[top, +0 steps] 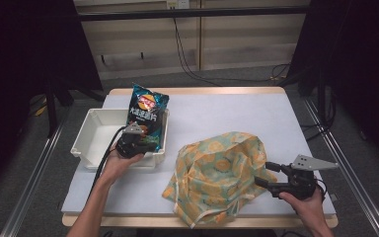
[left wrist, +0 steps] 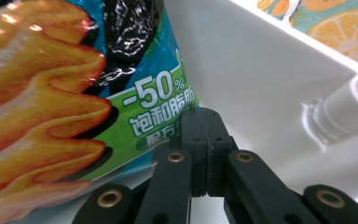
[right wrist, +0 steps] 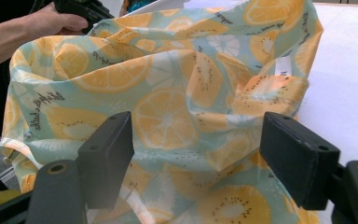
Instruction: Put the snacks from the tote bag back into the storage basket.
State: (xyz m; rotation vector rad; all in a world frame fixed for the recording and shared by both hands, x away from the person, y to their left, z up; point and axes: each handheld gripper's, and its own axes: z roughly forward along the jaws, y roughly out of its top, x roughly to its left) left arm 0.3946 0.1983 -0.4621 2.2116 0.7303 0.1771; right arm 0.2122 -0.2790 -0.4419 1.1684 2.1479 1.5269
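The left gripper (top: 145, 139) pinches the chip bag (top: 147, 112) over the bin (top: 90, 133); the right gripper (top: 267, 174) gapes at the cloth (top: 219, 173).

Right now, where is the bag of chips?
In the high view, the chip bag stands on the table's left side, leaning on the white bin's right wall, pinched by the left gripper.

Grey floor (top: 237, 79) (cables trailing) below pale wall (top: 237, 34).

Lab-type recording setup, not a home. Bench (top: 217, 111) stands between black curtains (top: 24, 54), with metal floor rails (top: 348, 163) at both sides. Loose cables (top: 187, 59) and a wall socket (top: 176, 4) behind the bench.
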